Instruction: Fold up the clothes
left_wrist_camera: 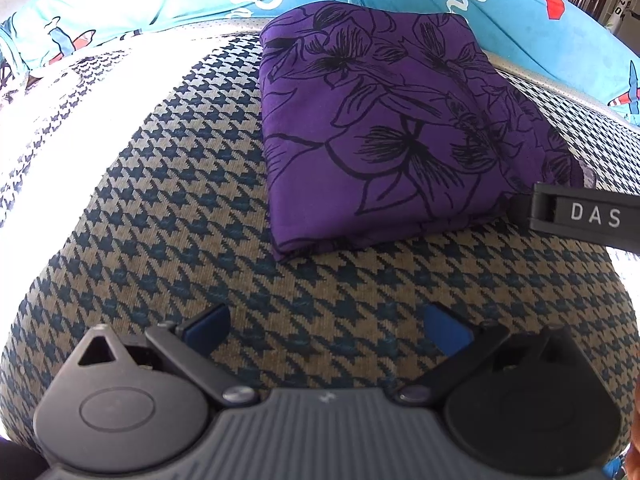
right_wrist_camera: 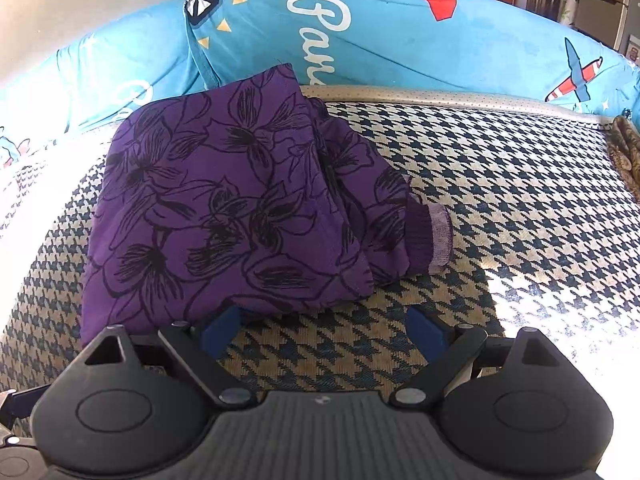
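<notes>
Lying folded: purple garment [left_wrist_camera: 384,120], tongs [left_wrist_camera: 328,330] apart

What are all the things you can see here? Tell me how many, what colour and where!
Folded cloth: one, purple with black flowers, lying on the checked cover, folded into a rough square.
Cuff: one, pale lilac, sticking out of the cloth's right side.
Cover: one, dark blue and beige houndstooth, spread under everything.
Pillows: at least two, sky blue with white writing, planes and red shapes, along the far edge.
Brown patterned fabric: one bit, far right edge of the cover.
Left tool: one, black with blue pads, open, over bare cover in front of the cloth.
Right tool: one, black with blue pads, open, at the cloth's near edge.
</notes>
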A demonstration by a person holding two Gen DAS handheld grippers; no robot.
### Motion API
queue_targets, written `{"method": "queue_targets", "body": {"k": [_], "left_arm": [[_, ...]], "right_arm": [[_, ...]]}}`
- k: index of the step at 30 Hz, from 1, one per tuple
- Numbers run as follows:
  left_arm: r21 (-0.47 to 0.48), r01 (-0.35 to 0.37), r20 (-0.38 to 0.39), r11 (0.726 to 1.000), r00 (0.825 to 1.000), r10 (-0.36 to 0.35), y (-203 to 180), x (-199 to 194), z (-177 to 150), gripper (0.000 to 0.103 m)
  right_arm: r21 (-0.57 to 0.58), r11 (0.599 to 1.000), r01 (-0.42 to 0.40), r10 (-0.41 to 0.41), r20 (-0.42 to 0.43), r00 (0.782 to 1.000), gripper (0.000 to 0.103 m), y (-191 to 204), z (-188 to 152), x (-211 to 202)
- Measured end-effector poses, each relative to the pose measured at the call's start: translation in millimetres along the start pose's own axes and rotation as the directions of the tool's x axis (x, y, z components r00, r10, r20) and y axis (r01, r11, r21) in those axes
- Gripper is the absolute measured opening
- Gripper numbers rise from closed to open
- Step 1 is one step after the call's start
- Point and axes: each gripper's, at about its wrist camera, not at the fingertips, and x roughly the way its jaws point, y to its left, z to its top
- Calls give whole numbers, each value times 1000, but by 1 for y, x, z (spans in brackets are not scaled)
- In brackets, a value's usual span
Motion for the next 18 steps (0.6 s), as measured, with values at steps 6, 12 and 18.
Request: {"method": "queue_targets", "body": {"k": [6,12,18], "left_arm": [[-6,-2,4,1000,1000,2,2,-2,1,103],[-10,-2,3,1000,1000,2,4,-2,1,103],[-9,-3,15,1000,1000,3,4,-5,1,103]], "right_arm": [[-8,1000,-1,1,-3,1000,90,5,0,3],[-11,1000,0,0,-6,1000,90,7,0,4],[-13,1000,0,-1,-6,1000,90,7,0,4]]}}
